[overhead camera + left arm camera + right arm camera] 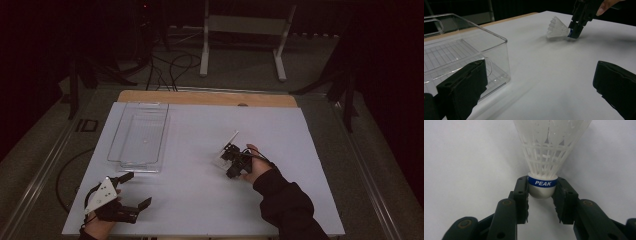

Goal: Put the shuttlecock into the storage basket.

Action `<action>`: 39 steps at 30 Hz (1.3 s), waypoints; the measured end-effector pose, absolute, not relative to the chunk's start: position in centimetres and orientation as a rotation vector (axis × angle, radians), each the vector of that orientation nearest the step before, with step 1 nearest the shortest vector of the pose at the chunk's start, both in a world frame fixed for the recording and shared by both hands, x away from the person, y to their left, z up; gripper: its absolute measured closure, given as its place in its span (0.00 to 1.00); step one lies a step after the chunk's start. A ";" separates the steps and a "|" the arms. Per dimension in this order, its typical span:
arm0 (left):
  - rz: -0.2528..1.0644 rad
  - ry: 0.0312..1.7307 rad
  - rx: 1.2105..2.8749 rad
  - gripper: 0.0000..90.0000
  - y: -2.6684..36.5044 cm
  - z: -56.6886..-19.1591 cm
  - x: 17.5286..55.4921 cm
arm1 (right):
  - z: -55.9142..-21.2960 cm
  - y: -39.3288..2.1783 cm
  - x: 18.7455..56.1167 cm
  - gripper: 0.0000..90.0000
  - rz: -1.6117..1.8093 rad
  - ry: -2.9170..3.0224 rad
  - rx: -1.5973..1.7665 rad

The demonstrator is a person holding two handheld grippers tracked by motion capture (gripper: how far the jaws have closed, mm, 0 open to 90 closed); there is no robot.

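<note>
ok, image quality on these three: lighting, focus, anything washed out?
High view: dim, surroundings nearly black, white table lit, clear bin faint against it. Left gripper view: near tongs soft, shuttlecock slightly blurred, soft shadow beneath. Right gripper view: the blue PEAK band sharp, skirt top washed out against the table.

- High view: dim overall. The white desk (200,190) is the brightest area; the floor and background fall into near-black. Detail is soft and low in contrast.
- Left gripper view: the desk reads even grey-white. The clear bin (461,57) shows faint highlights along its rim. The near black claw (541,87) is out of focus.
- Right gripper view: brightest frame, flat light, faint shadow beside the shuttlecock (544,157). The printed band is sharp.
</note>
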State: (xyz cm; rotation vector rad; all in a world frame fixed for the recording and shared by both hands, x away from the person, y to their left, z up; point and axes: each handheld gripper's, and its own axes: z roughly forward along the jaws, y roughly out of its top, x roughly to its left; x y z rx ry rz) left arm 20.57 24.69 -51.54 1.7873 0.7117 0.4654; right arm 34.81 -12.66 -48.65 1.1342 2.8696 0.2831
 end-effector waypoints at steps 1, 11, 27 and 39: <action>0.465 0.712 1.787 0.00 24.7 -51.5 20.6 | -48.7 -12.7 34.8 0.74 0.283 2.870 1.134; 0.464 0.715 1.784 0.00 24.7 -51.5 20.6 | -48.4 -14.3 34.8 0.74 0.274 2.939 1.056; 0.463 0.716 1.787 0.00 24.7 -51.6 20.6 | -47.6 -16.0 33.6 0.74 0.288 3.023 0.840; 0.463 0.718 1.790 0.00 24.7 -51.6 20.7 | -47.4 -16.1 32.3 0.74 0.361 3.099 0.620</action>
